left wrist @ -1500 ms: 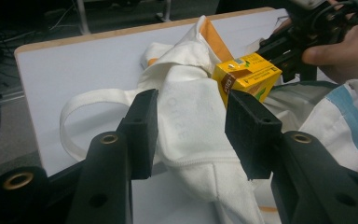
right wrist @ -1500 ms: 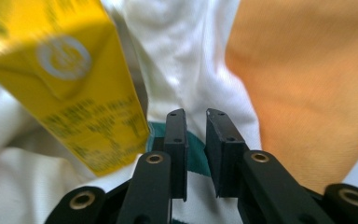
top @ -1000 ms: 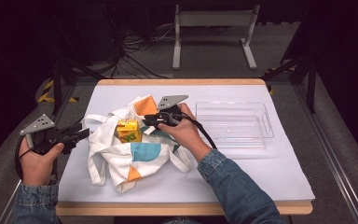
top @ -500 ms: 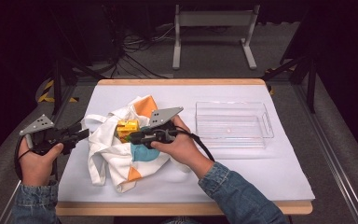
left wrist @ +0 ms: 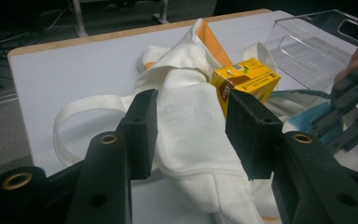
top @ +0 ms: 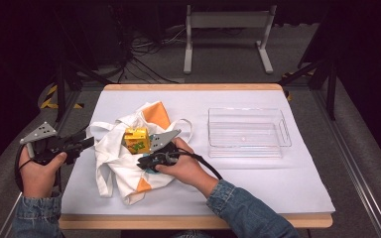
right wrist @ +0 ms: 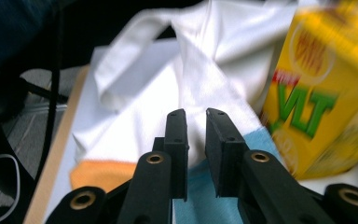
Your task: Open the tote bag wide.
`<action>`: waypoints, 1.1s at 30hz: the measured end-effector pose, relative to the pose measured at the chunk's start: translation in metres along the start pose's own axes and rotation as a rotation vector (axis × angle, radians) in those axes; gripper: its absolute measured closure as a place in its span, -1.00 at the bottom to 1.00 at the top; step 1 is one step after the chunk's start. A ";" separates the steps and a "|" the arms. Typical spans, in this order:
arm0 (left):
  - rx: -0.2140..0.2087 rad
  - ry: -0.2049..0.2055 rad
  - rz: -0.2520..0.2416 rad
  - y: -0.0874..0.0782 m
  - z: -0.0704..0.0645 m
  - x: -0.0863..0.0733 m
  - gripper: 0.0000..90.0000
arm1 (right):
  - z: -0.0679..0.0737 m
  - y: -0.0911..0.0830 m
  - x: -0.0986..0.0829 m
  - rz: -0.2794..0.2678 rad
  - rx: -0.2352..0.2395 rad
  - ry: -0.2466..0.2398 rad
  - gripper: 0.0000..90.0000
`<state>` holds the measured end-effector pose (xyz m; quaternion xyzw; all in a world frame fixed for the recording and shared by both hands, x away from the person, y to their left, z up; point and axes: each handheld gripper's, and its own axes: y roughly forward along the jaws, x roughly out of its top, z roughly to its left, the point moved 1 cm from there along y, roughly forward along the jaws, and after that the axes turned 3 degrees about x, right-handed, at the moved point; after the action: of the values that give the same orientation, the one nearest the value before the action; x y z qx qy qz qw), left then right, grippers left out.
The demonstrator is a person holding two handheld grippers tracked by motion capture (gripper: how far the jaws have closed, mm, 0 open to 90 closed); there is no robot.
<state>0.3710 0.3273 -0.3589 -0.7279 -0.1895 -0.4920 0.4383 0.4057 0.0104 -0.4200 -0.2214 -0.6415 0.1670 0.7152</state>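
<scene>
Centrally, right claw point(top: 144, 162) on bag point(top: 116, 161), beside carton point(top: 136, 140), clear tray point(top: 247, 132) apart.

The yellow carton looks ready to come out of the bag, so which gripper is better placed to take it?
Right gripper: it sits beside the yellow carton on the bag. The left gripper is at the bag's far edge.

cloth bag point(top: 121, 158): white with orange and blue patches, crumpled, lying on the table's left half | juice box point(top: 136, 140): yellow, green lettering, upright on the bag's folds
</scene>
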 end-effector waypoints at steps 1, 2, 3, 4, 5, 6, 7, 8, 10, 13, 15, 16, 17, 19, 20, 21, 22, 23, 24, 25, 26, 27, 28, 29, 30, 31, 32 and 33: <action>0.000 0.000 0.000 0.000 0.000 0.000 0.21 | 0.000 0.000 0.000 0.000 0.000 0.000 0.75; -0.002 0.003 0.002 0.000 0.000 0.000 0.21 | 0.000 0.004 -0.005 0.014 -0.008 -0.006 0.75; -0.002 0.003 0.002 -0.001 0.000 0.000 0.21 | 0.000 0.008 -0.010 0.015 -0.012 0.000 0.75; -0.001 0.003 0.001 -0.001 0.000 0.000 0.21 | -0.001 0.011 -0.014 0.014 -0.015 0.012 0.77; -0.001 0.001 0.002 -0.001 0.000 0.000 0.21 | -0.002 0.012 -0.016 0.012 -0.016 0.017 0.78; -0.001 0.003 0.003 -0.001 0.000 0.000 0.21 | -0.004 0.013 -0.018 0.010 -0.014 0.022 0.79; -0.001 0.000 0.003 0.000 0.000 0.000 0.21 | -0.005 0.014 -0.020 0.010 -0.013 0.030 0.79; -0.001 0.003 0.003 -0.001 0.000 0.000 0.21 | -0.006 0.015 -0.021 0.015 -0.015 0.030 0.80; -0.001 0.002 0.001 -0.001 0.000 0.000 0.21 | -0.007 0.018 -0.024 0.032 -0.023 0.024 0.80; -0.001 0.006 0.001 -0.001 0.000 0.000 0.21 | -0.006 0.022 -0.025 0.051 -0.033 0.020 0.80; -0.001 0.006 0.000 -0.001 0.000 0.000 0.21 | -0.006 0.022 -0.024 0.051 -0.035 0.027 0.78; -0.002 0.006 0.000 -0.001 0.000 0.000 0.21 | -0.006 0.020 -0.024 0.050 -0.032 0.029 0.74; -0.002 0.007 0.000 -0.001 0.000 0.000 0.21 | -0.006 0.019 -0.023 0.044 -0.027 0.033 0.71; -0.002 0.004 0.001 -0.001 0.000 0.000 0.21 | -0.006 0.017 -0.021 0.038 -0.023 0.039 0.68; 0.002 -0.001 0.002 0.000 0.000 0.000 0.20 | -0.005 0.013 -0.018 0.025 -0.026 0.044 0.63; 0.002 -0.001 0.002 0.000 0.000 0.000 0.20 | -0.005 0.013 -0.018 0.025 -0.026 0.044 0.63; 0.000 0.004 0.001 0.000 0.000 0.000 0.20 | -0.005 0.010 -0.015 0.008 -0.024 0.044 0.59; 0.000 0.004 0.001 0.000 0.000 0.000 0.20 | -0.004 0.008 -0.014 0.001 -0.026 0.048 0.58; 0.000 0.003 0.001 -0.001 0.000 0.000 0.20 | -0.004 0.005 -0.011 -0.015 -0.023 0.054 0.56; 0.001 0.004 0.002 -0.001 0.000 0.000 0.20 | -0.004 0.002 -0.009 -0.027 -0.024 0.058 0.55; 0.001 0.004 0.002 -0.001 0.000 0.000 0.20 | -0.004 -0.001 -0.006 -0.042 -0.023 0.061 0.54; 0.001 0.004 0.002 -0.001 0.000 0.000 0.20 | -0.004 -0.001 -0.006 -0.042 -0.023 0.061 0.54; 0.001 0.007 0.001 -0.001 0.000 0.000 0.20 | -0.004 -0.005 -0.003 -0.055 -0.024 0.062 0.53; 0.001 0.006 0.000 -0.001 0.000 0.000 0.20 | -0.004 -0.009 0.001 -0.071 -0.023 0.063 0.51; 0.003 0.004 -0.001 -0.001 0.000 0.000 0.19 | -0.004 -0.012 0.004 -0.080 -0.025 0.062 0.51; 0.005 0.003 -0.003 -0.001 0.000 0.001 0.18 | -0.005 -0.016 0.007 -0.092 -0.030 0.061 0.50; 0.008 0.001 -0.003 -0.001 0.001 0.001 0.17 | -0.005 -0.018 0.010 -0.099 -0.034 0.063 0.50; 0.009 0.003 -0.004 0.000 0.001 0.001 0.16 | -0.006 -0.021 0.012 -0.106 -0.037 0.063 0.50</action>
<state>0.3717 0.3282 -0.3579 -0.7248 -0.1927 -0.4931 0.4409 0.4121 -0.0015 -0.3996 -0.2057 -0.6323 0.1100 0.7388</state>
